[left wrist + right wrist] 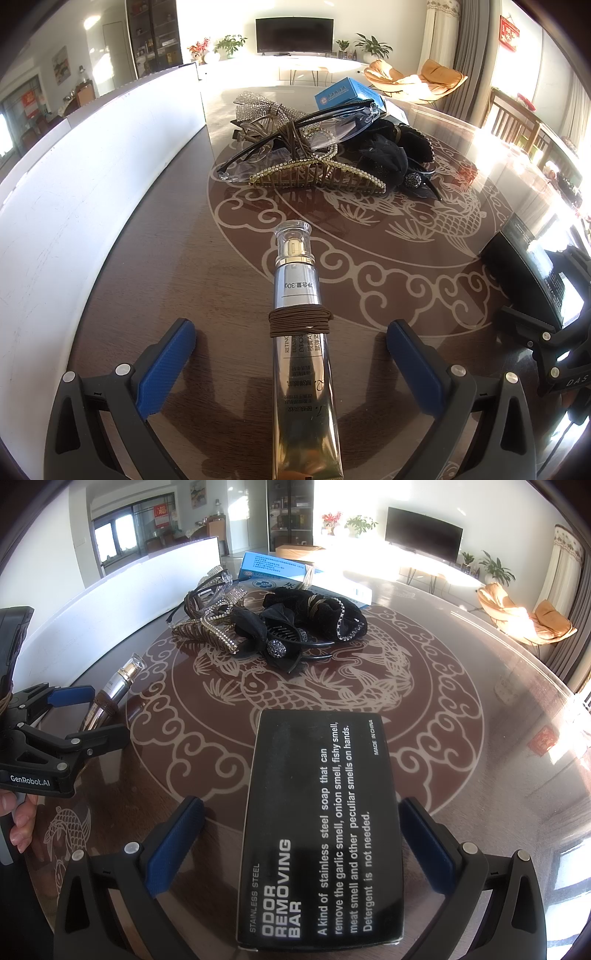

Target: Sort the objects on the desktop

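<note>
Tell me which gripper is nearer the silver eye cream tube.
Left. The left gripper straddles the eye cream tube, fingers open; the right gripper straddles the black soap box alongside.

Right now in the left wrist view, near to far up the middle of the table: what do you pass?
Silver eye cream tube lying between the open jaws, brown hair tie wrapped around it → rhinestone hair claw → clear glasses → blue box at the far edge.
</note>
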